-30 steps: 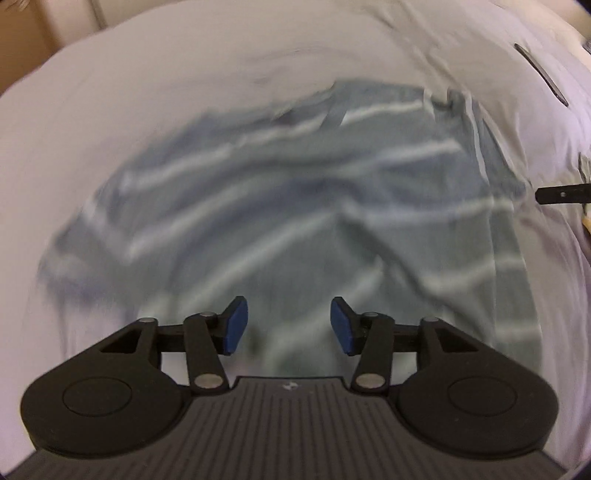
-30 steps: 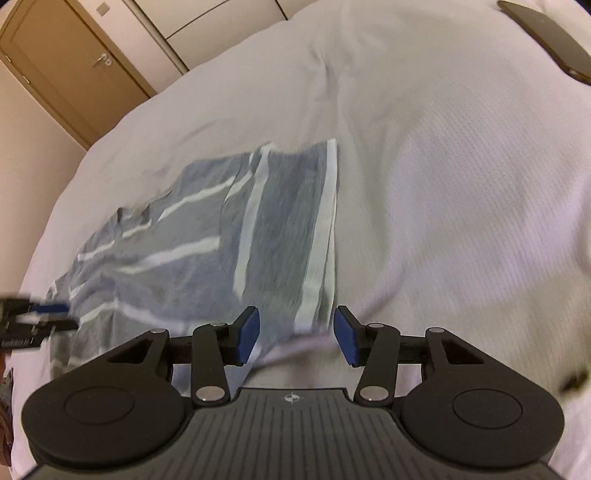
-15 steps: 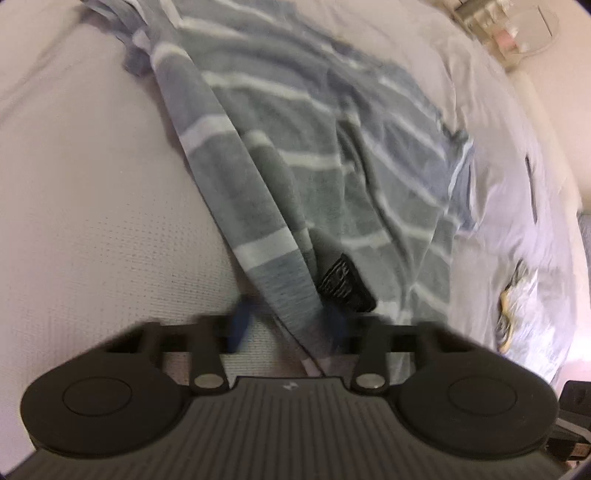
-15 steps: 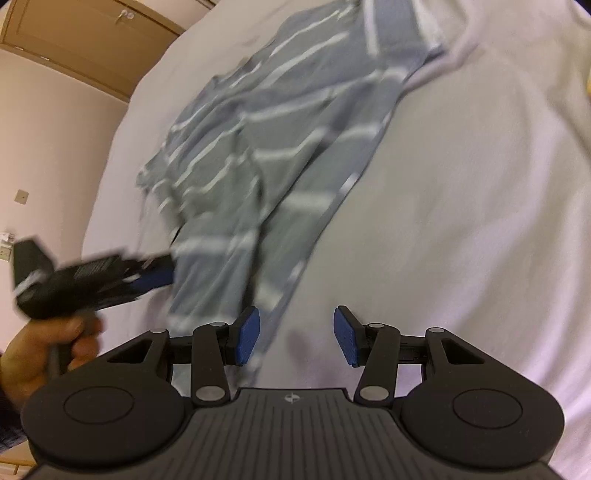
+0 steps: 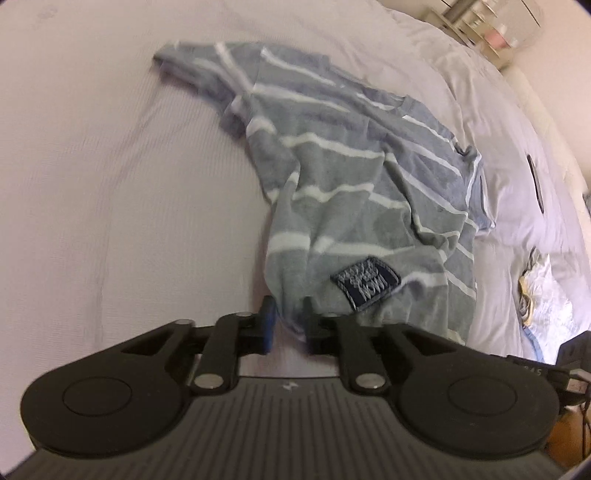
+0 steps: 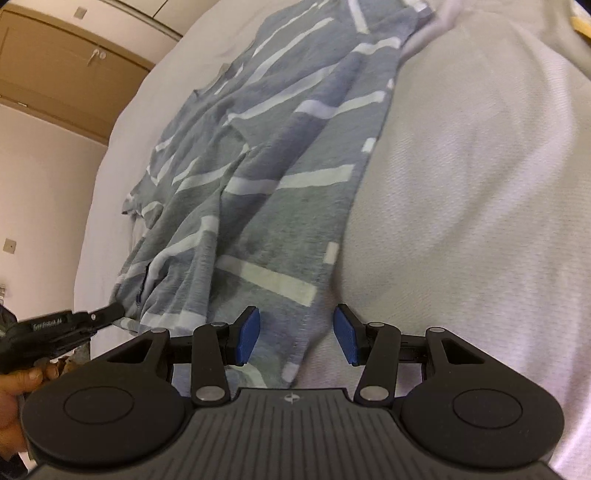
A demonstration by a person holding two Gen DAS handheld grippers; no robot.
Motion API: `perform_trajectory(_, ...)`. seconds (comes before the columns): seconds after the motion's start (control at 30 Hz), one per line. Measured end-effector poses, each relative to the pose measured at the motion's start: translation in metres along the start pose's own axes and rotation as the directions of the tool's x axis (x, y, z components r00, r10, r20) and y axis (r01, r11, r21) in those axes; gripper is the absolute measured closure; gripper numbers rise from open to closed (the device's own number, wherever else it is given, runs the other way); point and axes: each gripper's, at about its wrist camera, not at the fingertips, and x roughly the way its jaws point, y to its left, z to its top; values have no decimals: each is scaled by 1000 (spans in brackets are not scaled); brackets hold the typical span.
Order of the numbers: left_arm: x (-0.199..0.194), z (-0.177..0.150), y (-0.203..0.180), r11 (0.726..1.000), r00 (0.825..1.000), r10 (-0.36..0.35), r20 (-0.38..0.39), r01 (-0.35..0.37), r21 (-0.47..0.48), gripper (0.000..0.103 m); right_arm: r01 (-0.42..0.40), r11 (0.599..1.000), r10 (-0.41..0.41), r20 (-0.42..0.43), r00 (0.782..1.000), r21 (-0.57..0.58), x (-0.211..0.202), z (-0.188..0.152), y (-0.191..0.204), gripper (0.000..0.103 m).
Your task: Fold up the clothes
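A grey T-shirt (image 5: pixel 351 177) with white stripes lies crumpled on the white bed cover (image 5: pixel 110 184), a dark sewn patch (image 5: pixel 365 282) near its close edge. My left gripper (image 5: pixel 288 317) has a bunched corner of the shirt between its fingers, and its jaws are opening. In the right wrist view the shirt (image 6: pixel 258 166) stretches away. My right gripper (image 6: pixel 295 332) stands open over the shirt's near corner, with the hem lying between its blue pads (image 6: pixel 249 334). The left gripper (image 6: pixel 114 310) shows at the shirt's left edge, held by a hand (image 6: pixel 22 380).
A dark flat object (image 5: pixel 535 182) lies on the bed to the right, and a crumpled pale cloth (image 5: pixel 535 280) near it. Shelves (image 5: pixel 480 26) stand beyond the bed. A wooden door (image 6: pixel 55 62) is at the far left.
My left gripper left the shirt's middle for its edge, closed on a corner, and now its jaws stand slightly apart. The right gripper moved along the shirt's side to its near corner, still open.
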Motion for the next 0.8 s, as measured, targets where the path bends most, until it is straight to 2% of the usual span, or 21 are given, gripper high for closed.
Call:
perform_trajectory(0.03, 3, -4, -1, 1000, 1000, -11, 0, 11, -17, 65, -3, 1000, 3, -9, 1000, 4, 3, 1, 1, 56)
perform_trajectory(0.07, 6, -7, -2, 999, 1000, -24, 1, 24, -31, 65, -1, 1000, 1, -21, 1000, 11, 7, 1, 1, 63)
perform_trajectory(0.1, 10, -10, -3, 998, 999, -37, 2, 37, -45, 65, 4, 1000, -3, -31, 1000, 20, 10, 2, 1, 81)
perform_trajectory(0.13, 15, -11, -3, 997, 999, -49, 0, 49, -68, 66, 13, 999, -11, -37, 999, 41, 10, 2, -2, 93)
perform_trajectory(0.17, 19, -12, -4, 994, 998, -61, -3, 61, -88, 73, 18, 998, -16, -44, 999, 64, 9, 2, -5, 99)
perform_trajectory(0.2, 23, -13, -6, 993, 997, -75, -16, 73, -96, 83, 17, 997, -14, -48, 999, 73, 5, 3, -7, 100)
perform_trajectory(0.23, 26, -13, -8, 991, 996, -87, -29, 83, -101, 102, 19, 997, -16, -52, 999, 72, 0, 3, -7, 100)
perform_trajectory(0.33, 11, -10, -18, 995, 995, -92, -46, 91, -29, 101, 75, 996, -78, -54, 996, -46, -29, 6, 7, 101)
perform_trajectory(0.4, -9, -11, -18, 997, 995, -79, -67, 80, 13, 101, 152, 980, -158, -37, 987, -131, -57, 11, 15, 102)
perform_trajectory(0.47, -30, -12, -17, 996, 994, -52, -93, 58, 61, 101, 230, 949, -238, -15, 971, -214, -85, 16, 23, 102)
perform_trajectory(0.57, -43, -23, -2, 997, 990, 5, -137, 5, 72, 101, 358, 877, -368, 31, 929, -319, -113, 28, 31, 102)
perform_trajectory(0.7, -40, -43, 21, 998, 985, 61, -160, -58, 21, 92, 404, 863, -415, 31, 909, -302, -122, 36, 17, 100)
perform_trajectory(0.73, -39, -47, 24, 999, 986, 51, -156, -51, 3, 83, 416, 857, -427, 36, 904, -304, -120, 33, 13, 95)
perform_trajectory(0.77, -37, -52, 25, 999, 988, 40, -151, -42, -14, 70, 425, 853, -434, 40, 900, -303, -119, 31, 9, 86)
perform_trajectory(0.8, -35, -57, 24, 999, 990, 23, -142, -26, -23, 66, 418, 860, -425, 43, 904, -293, -120, 28, 3, 83)
